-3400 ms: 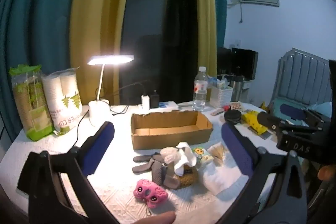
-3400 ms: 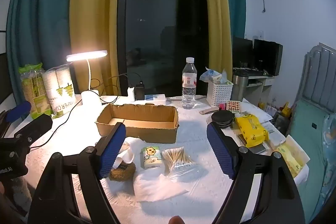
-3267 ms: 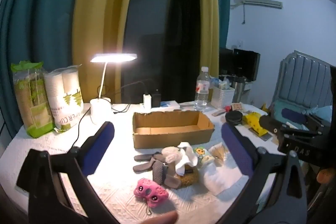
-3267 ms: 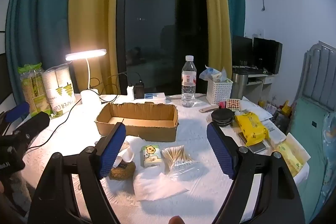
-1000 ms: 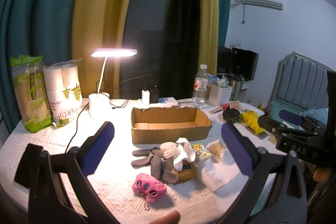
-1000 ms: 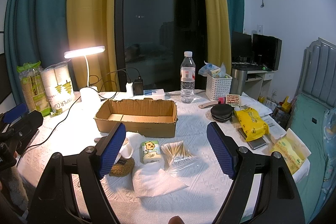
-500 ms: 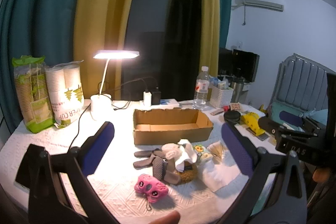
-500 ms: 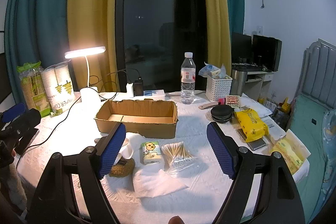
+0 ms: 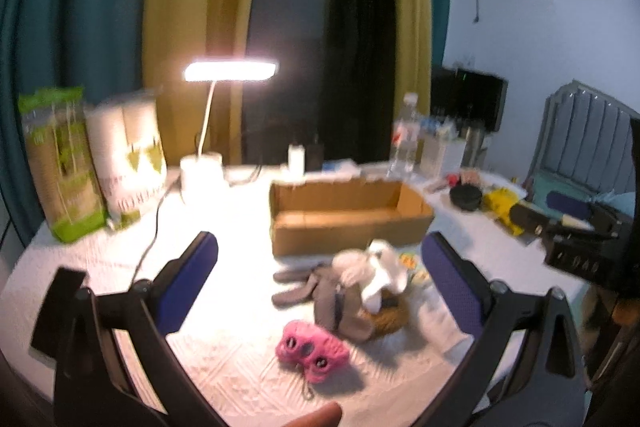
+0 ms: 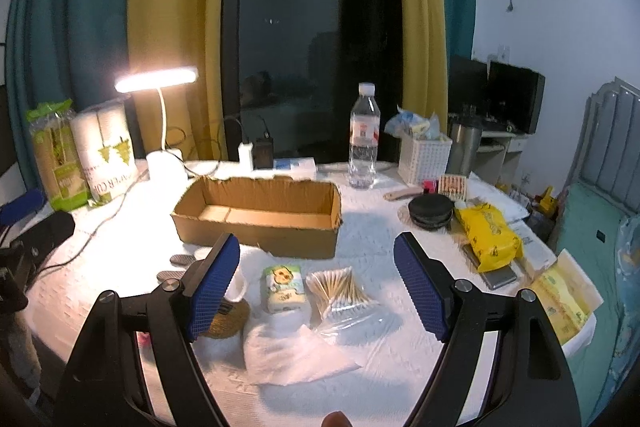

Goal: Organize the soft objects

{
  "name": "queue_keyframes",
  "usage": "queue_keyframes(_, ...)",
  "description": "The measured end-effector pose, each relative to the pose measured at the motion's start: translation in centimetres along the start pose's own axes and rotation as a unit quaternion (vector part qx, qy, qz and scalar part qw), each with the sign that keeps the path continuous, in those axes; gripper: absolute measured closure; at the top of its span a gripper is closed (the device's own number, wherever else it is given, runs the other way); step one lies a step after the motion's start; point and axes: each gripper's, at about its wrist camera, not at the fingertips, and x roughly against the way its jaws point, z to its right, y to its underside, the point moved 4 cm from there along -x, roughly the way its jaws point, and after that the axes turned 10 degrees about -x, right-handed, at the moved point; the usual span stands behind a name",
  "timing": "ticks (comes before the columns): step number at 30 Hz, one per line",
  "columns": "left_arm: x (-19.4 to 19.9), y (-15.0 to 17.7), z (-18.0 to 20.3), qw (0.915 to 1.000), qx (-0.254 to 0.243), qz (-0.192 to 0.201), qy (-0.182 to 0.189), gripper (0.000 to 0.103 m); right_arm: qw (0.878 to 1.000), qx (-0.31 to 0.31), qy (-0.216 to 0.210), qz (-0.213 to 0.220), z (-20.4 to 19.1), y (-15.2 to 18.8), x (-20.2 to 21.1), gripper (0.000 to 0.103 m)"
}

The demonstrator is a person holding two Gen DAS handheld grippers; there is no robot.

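Left hand-held gripper (image 9: 319, 274) jaws spread wide, right hand-held gripper (image 10: 317, 285) likewise, both empty

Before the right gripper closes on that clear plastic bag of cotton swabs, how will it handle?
The clear plastic bag of cotton swabs probably weighs little: thin sticks in film. The film looks glossy and loose past the swabs, so it may crumple or slip between the open right gripper pads. Gripped by that slack end, it would likely sag.

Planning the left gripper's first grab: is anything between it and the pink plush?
Nothing visible. The pink plush lies alone on the tablecloth between the open left gripper's fingers, nearer than the pile of soft things. The picture is blurred.
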Motion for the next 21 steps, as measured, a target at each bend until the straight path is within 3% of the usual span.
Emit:
queue_keyframes(6,-3.6,3.6,-1.0,0.9978,0.008,-0.066,-0.007,0.001,0.999,-0.001,0.01,-0.041,1.5,1.8,-3.5,0.021)
queue_keyframes(14,-8.4,8.1,-0.9,0.9883,0.007,-0.152,-0.001,0.001,0.993,-0.003,0.015,-0.114,2.8,5.7,-7.6,0.021)
queue_keyframes(21,-11.2,10.0,0.2,0.9799,-0.012,-0.198,0.017,0.001,0.981,-0.004,-0.04,-0.192,1.7,10.1,-9.7,0.021)
